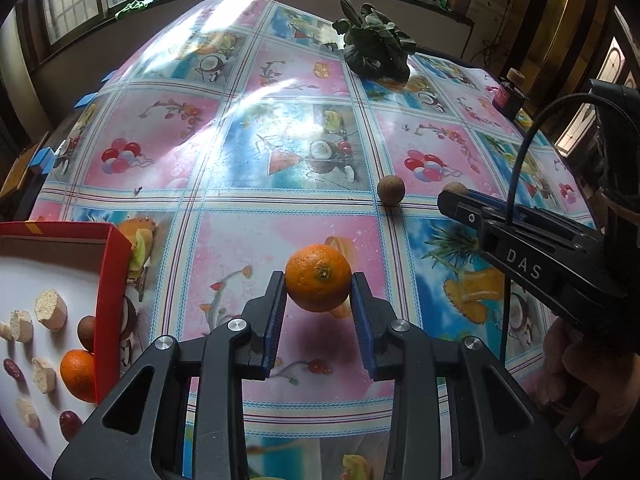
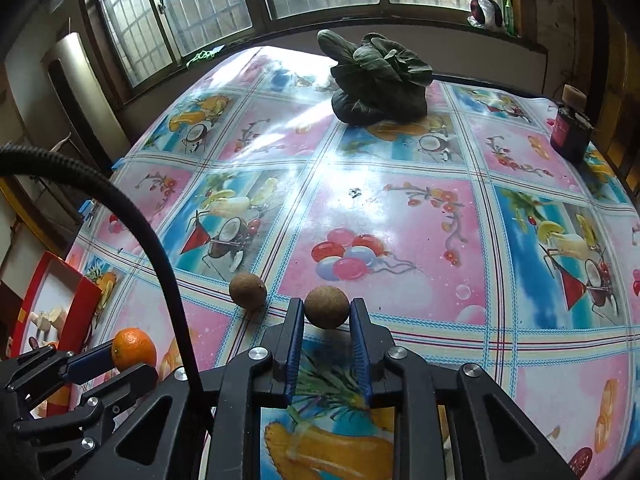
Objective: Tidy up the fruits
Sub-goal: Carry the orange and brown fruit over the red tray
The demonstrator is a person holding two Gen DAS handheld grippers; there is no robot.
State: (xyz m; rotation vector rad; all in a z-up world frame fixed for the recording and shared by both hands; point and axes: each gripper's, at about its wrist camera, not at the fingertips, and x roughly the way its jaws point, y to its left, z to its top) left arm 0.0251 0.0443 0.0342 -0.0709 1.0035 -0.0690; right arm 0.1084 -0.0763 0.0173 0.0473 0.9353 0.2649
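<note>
**Both tools hold fruit above the patterned surface**

The left tool (image 1: 319, 282) is clamped on an orange (image 1: 318, 278): its blue pads press the fruit's two sides, low in the middle of the left wrist view, with the orange's shadow on the cloth beneath it. In the right wrist view the same orange shows at lower left, pinched at the end of that tool.

The right tool (image 2: 326, 308) is closed on a small brown round fruit (image 2: 327, 306), which sits between its fingertips at the centre of the right wrist view, both pads against it. In the left wrist view this tool enters from the right edge, the brown fruit peeping past its tip.

A second brown fruit (image 2: 248, 291) lies on the surface (image 2: 400, 208) just left of the held one, apart from the pads.

At the lower left of the left wrist view stands a red-walled box (image 1: 108, 280) with a white floor. Inside it are another orange (image 1: 78, 374), a dark brown round fruit, red dates and pale cut pieces.

Farther up the surface lies a dark leafy vegetable (image 2: 378, 80), and a dark jar (image 2: 570, 128) stands near the right edge.
</note>
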